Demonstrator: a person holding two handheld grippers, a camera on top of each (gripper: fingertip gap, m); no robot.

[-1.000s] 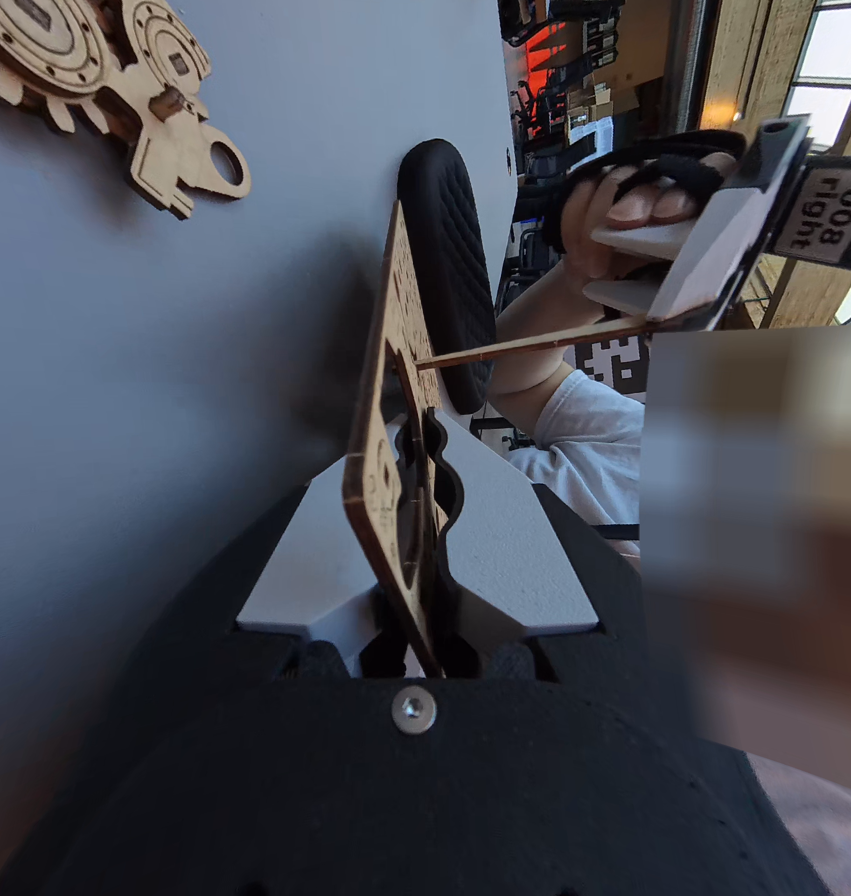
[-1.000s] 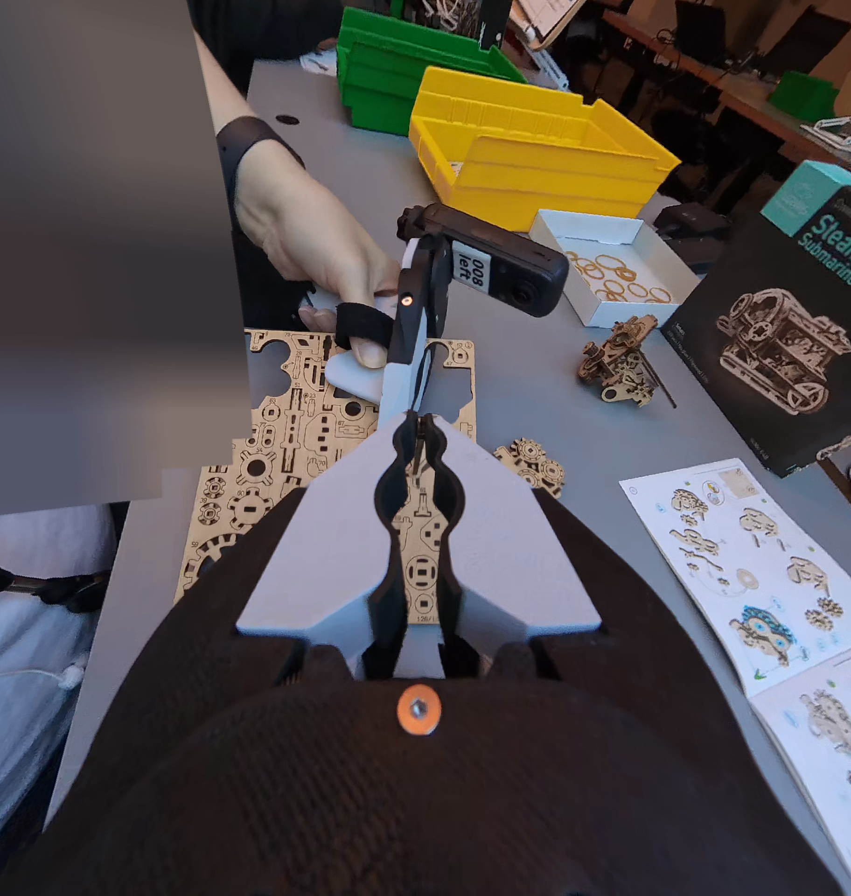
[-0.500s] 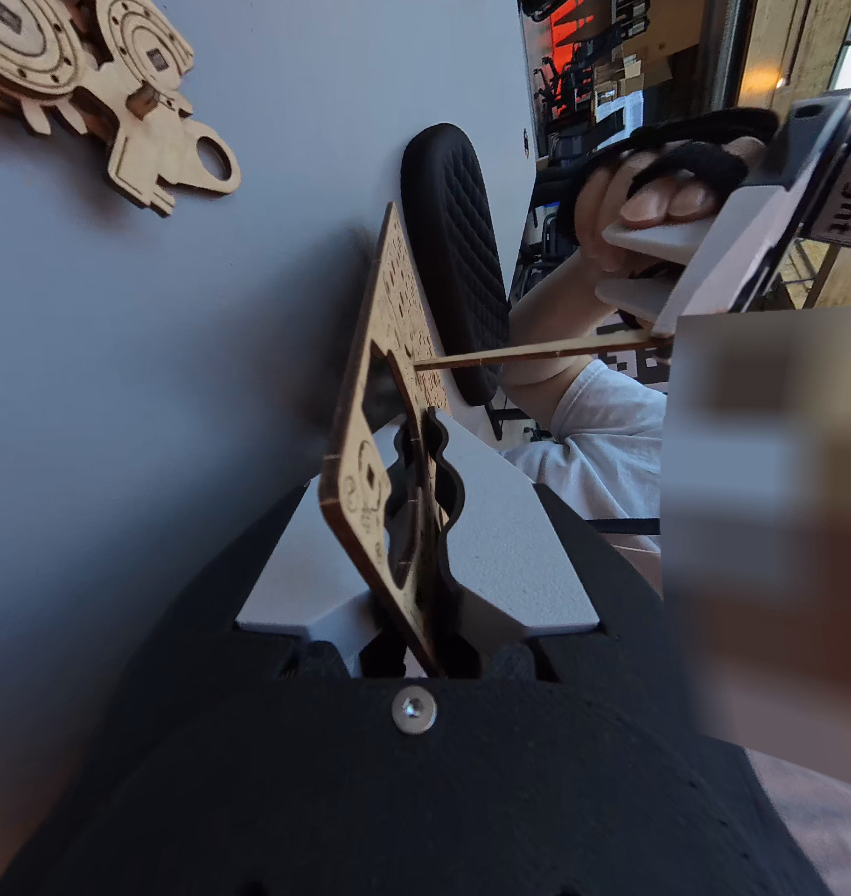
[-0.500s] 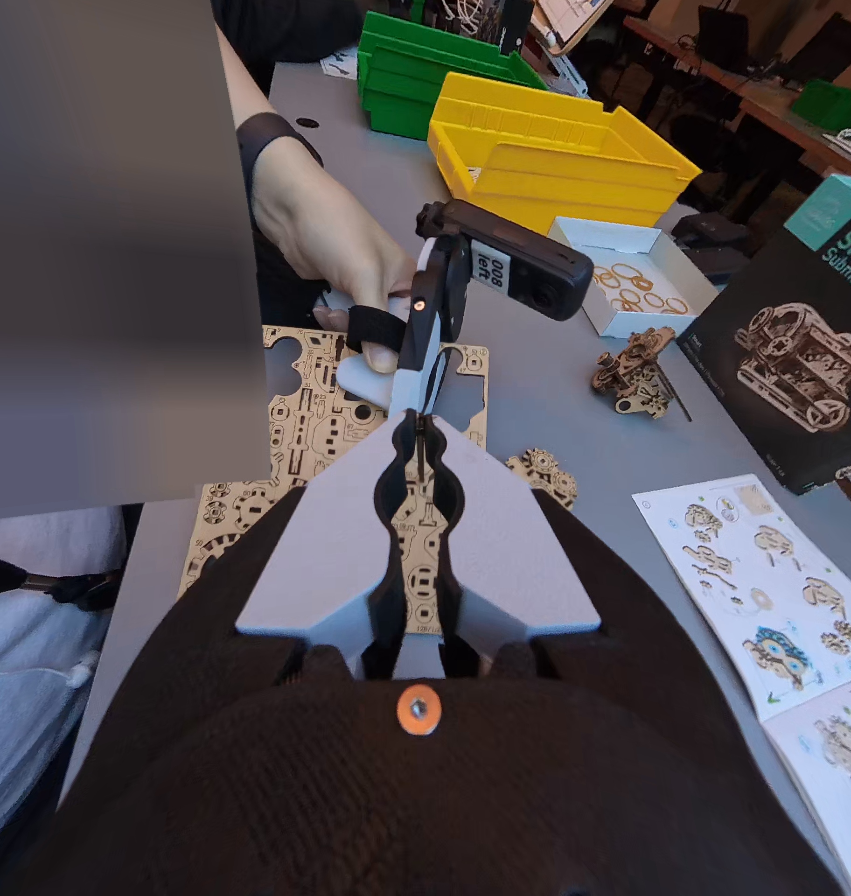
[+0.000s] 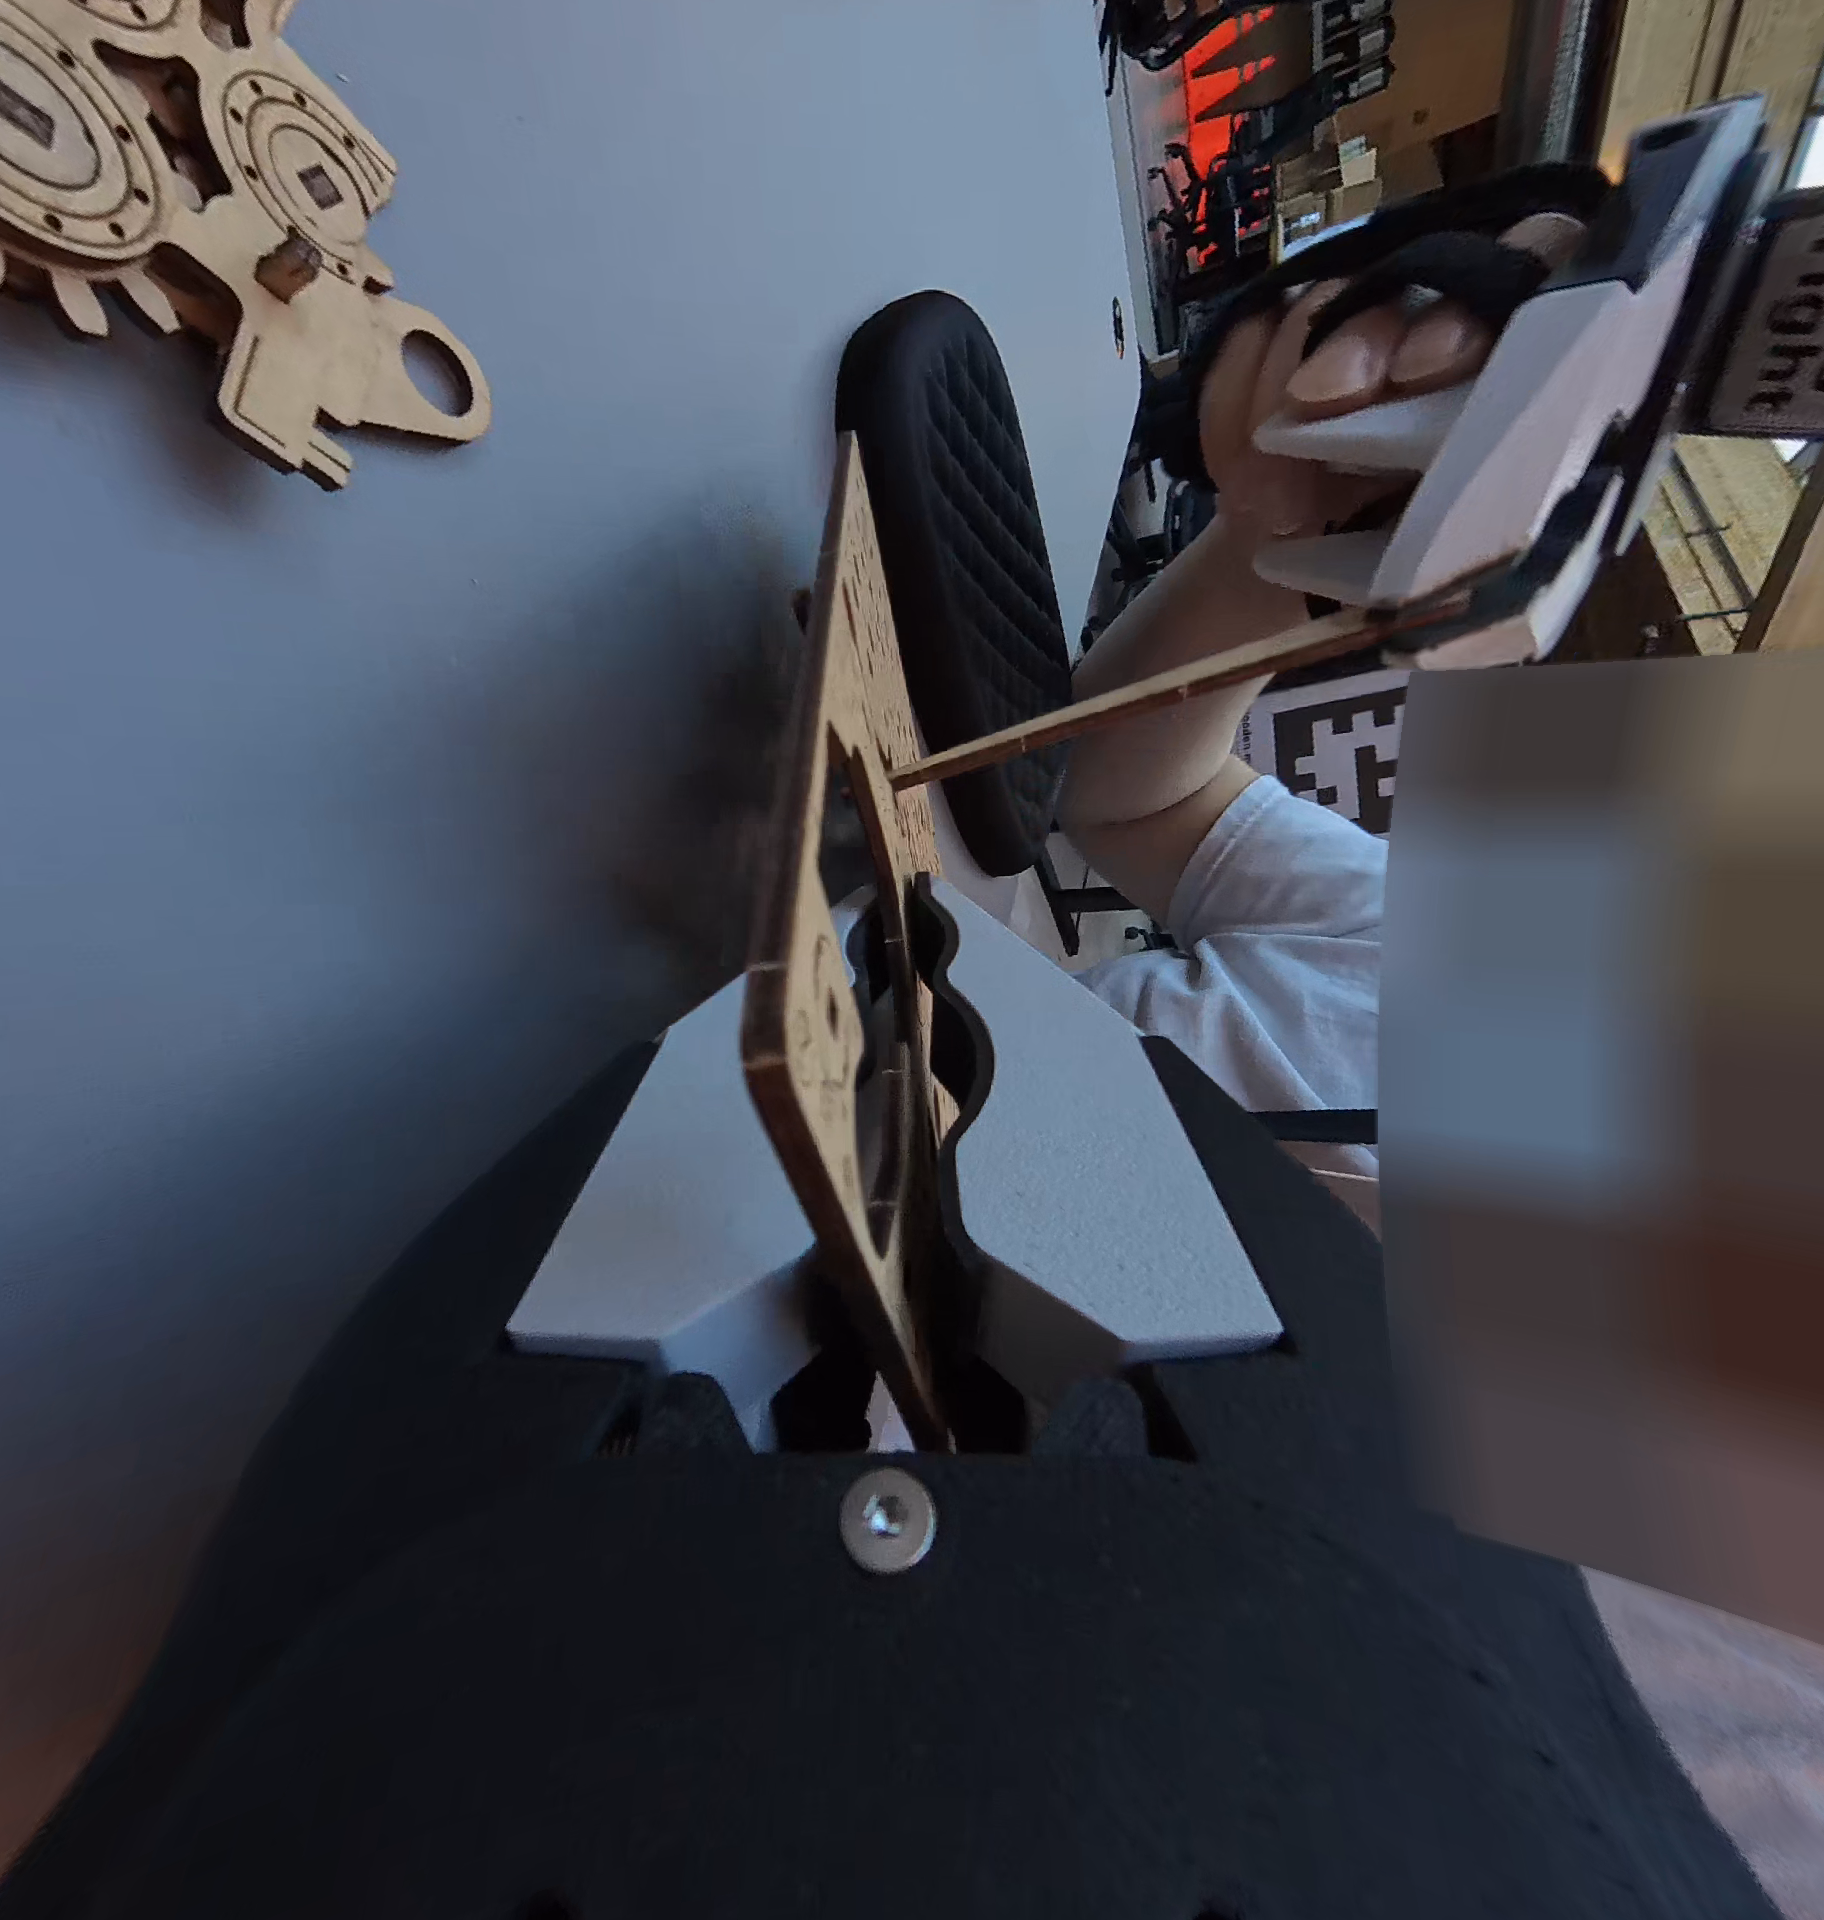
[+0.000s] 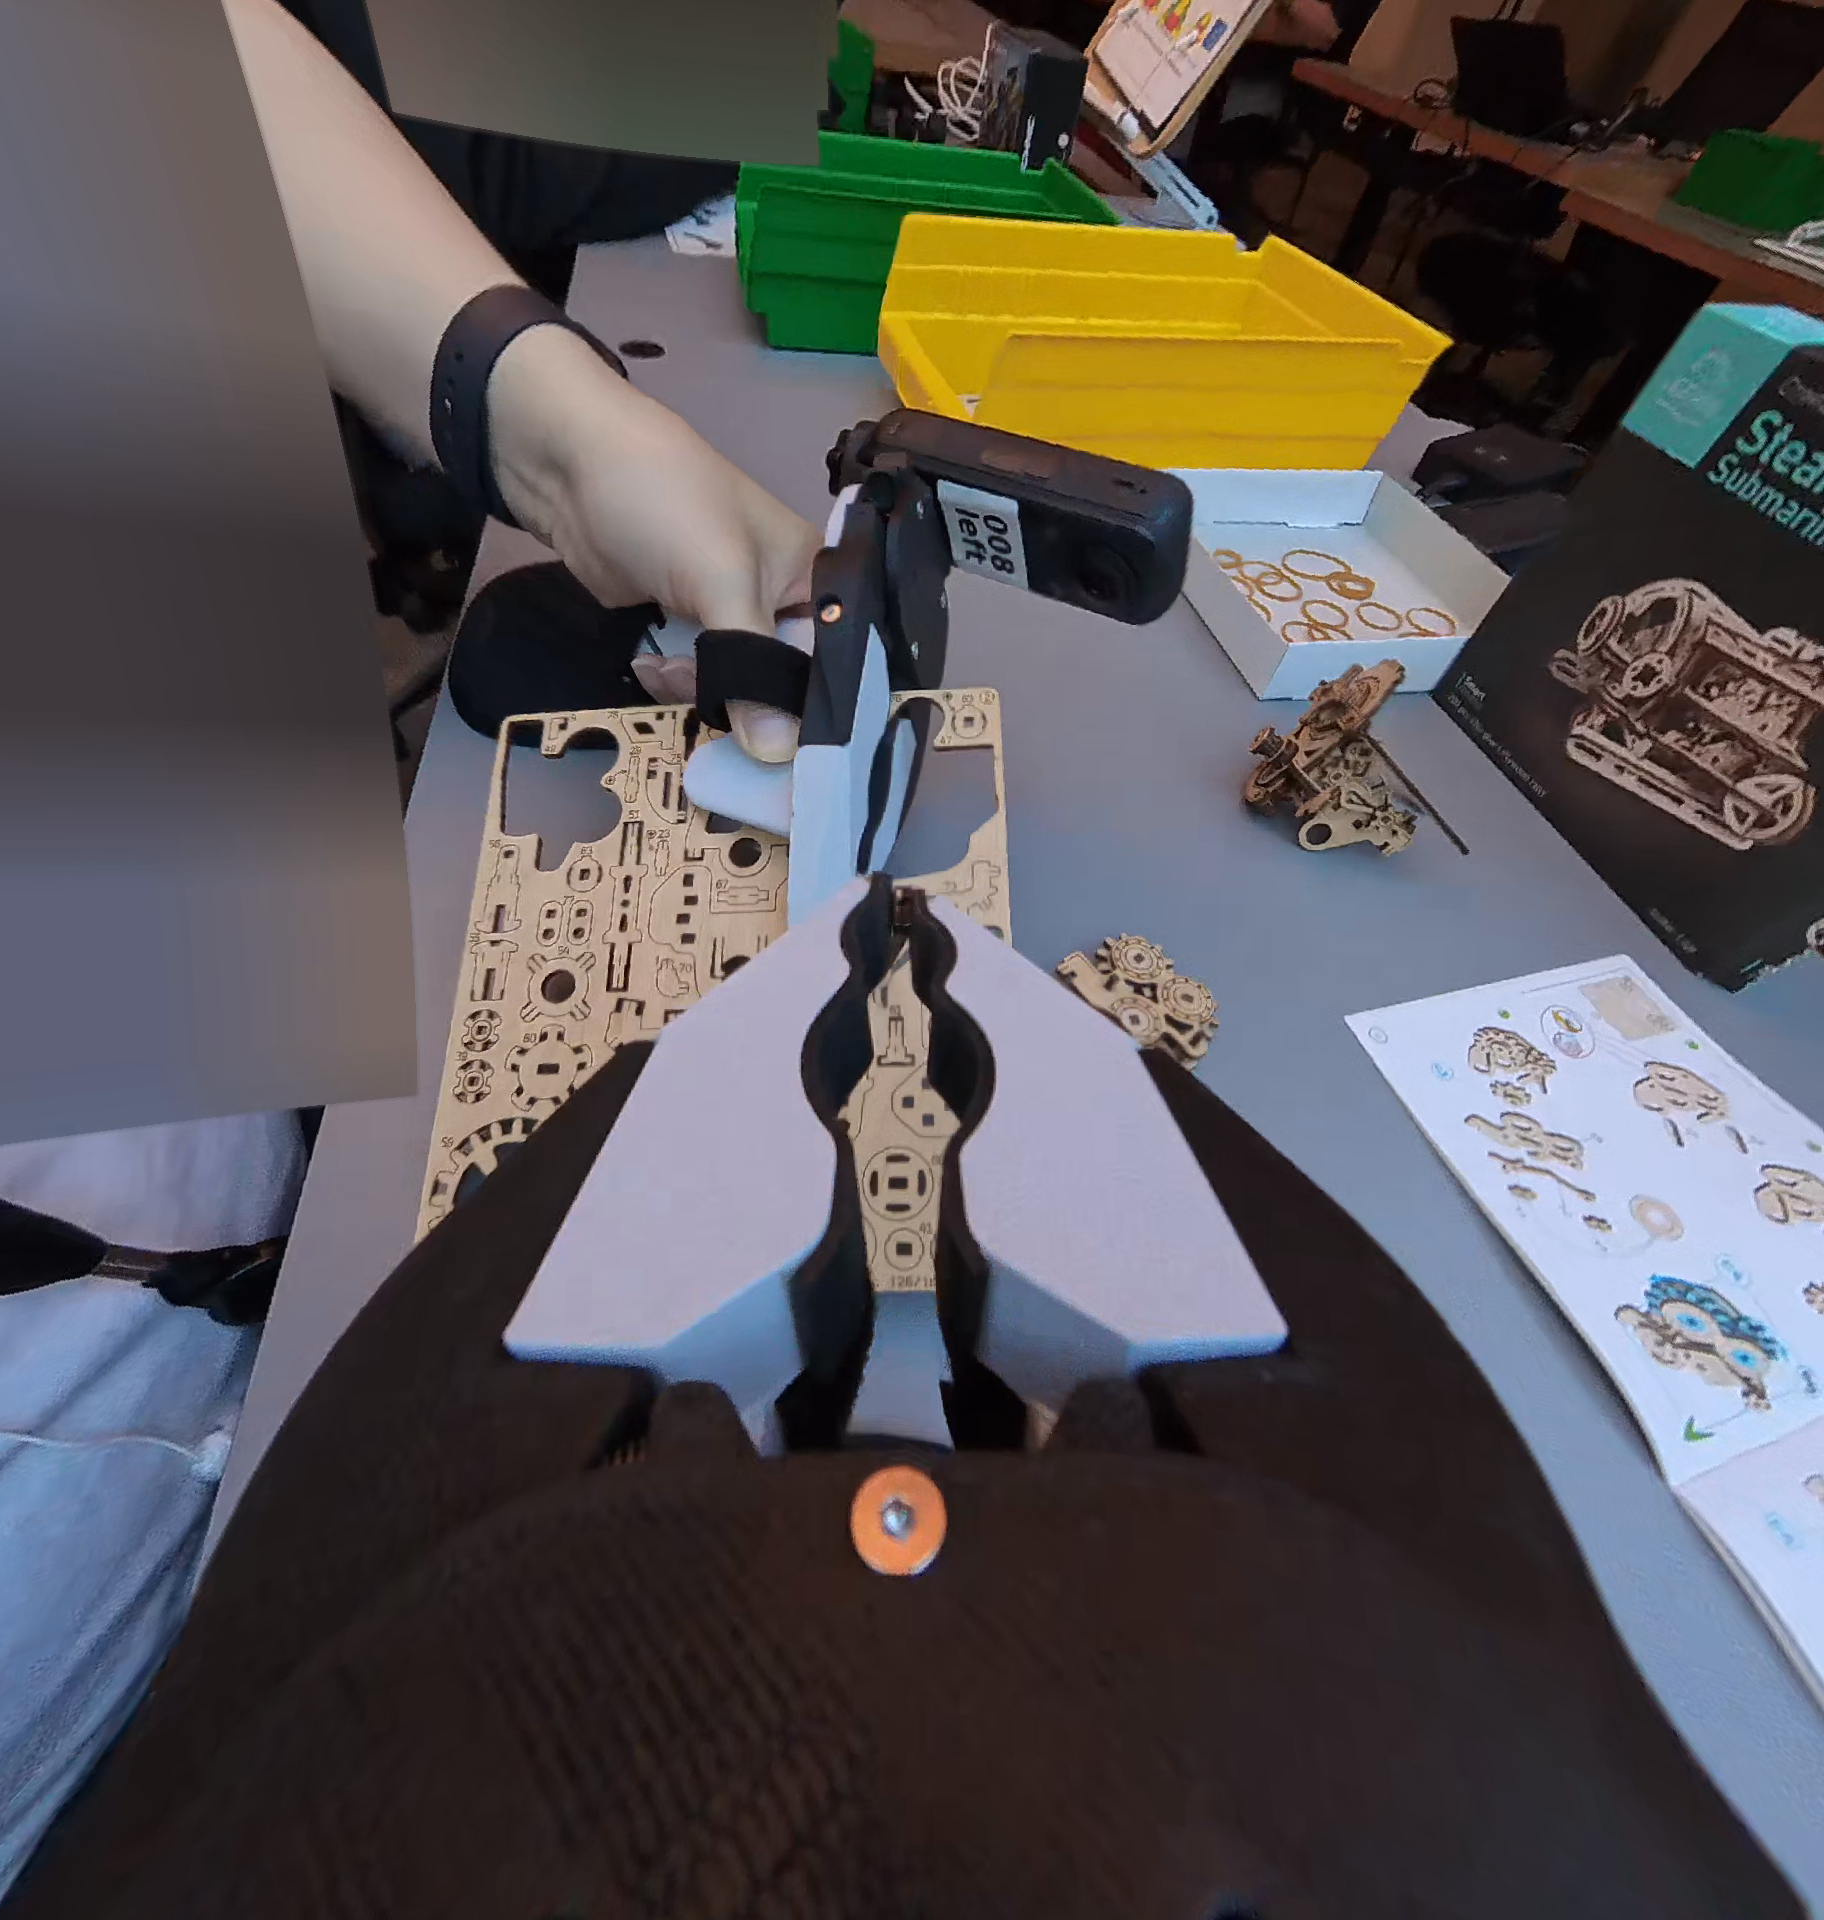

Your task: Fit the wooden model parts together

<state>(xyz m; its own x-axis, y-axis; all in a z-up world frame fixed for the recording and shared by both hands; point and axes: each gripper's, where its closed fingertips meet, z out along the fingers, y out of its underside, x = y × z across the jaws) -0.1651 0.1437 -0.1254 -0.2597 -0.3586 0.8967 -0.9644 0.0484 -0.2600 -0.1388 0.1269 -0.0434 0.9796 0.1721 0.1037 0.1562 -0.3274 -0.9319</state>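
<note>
My left gripper (image 5: 903,899) is shut on a laser-cut wooden parts sheet (image 5: 835,831), gripping it near one corner. In the right wrist view the sheet (image 6: 596,935) lies low over the grey table, with the left gripper (image 6: 872,831) clamped on its far edge. My right gripper (image 6: 892,896) is shut on a thin wooden stick, which shows end-on between its tips. In the left wrist view the right gripper (image 5: 1407,623) holds that stick (image 5: 1147,701) with the stick's tip touching the sheet's face beside a cut-out.
A small wooden gear assembly (image 6: 1136,997) lies right of the sheet and shows again in the left wrist view (image 5: 160,208). Behind it are a partly built model (image 6: 1334,769), a kit box (image 6: 1697,675), an instruction leaflet (image 6: 1666,1195), yellow (image 6: 1147,353) and green (image 6: 866,239) bins, a white tray of rings (image 6: 1323,582) and a black pad (image 5: 949,582). One gripper's finger ends stand about 9 cm off the other's. The partly built model (image 6: 1334,769) is about 25 cm from both grippers' fingertips.
Both grippers stay shut. The stick's tip stays against the sheet. The right wrist view has shifted a little, so the table items sit farther right in it.
</note>
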